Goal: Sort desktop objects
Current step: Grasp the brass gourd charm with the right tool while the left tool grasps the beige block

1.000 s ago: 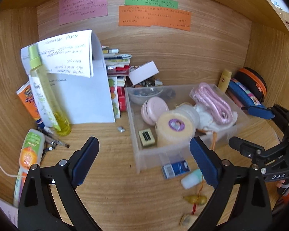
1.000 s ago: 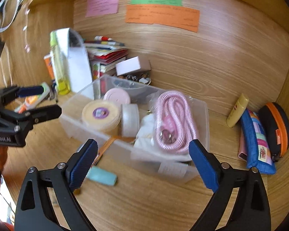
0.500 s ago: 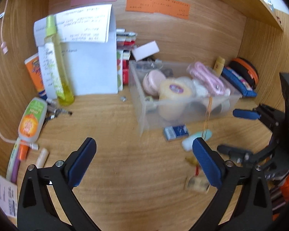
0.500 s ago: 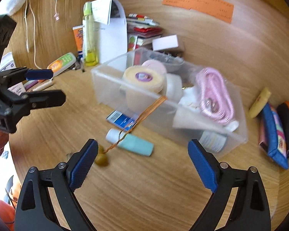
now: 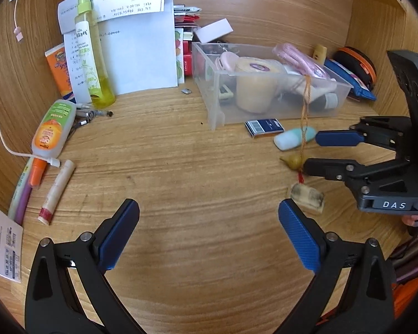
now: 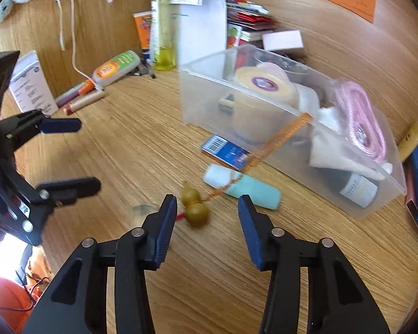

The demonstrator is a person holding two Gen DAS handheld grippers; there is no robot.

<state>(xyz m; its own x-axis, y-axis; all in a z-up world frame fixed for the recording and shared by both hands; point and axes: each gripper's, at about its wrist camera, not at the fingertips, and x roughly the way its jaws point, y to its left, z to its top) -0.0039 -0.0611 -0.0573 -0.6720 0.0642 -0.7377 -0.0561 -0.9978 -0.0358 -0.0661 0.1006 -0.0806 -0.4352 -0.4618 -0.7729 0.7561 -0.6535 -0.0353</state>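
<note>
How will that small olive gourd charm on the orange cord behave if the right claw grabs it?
The small olive gourd charm looks rounded and glossy, so it may slip or roll. Its orange braided cord runs up over the clear plastic bin rim, so it will likely trail limply and could snag.

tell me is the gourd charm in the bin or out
Out. The gourd lies on the desk; only its orange cord drapes over the bin's rim.

One clear bin sits on the counter, with one gourd charm, one mint tube and one blue card box in front of it. To the left: one tall yellow spray bottle, one orange-capped squeeze bottle, one cork-coloured stick — and perhaps two pens, blurred. Two zip pouches lie at far right.
</note>
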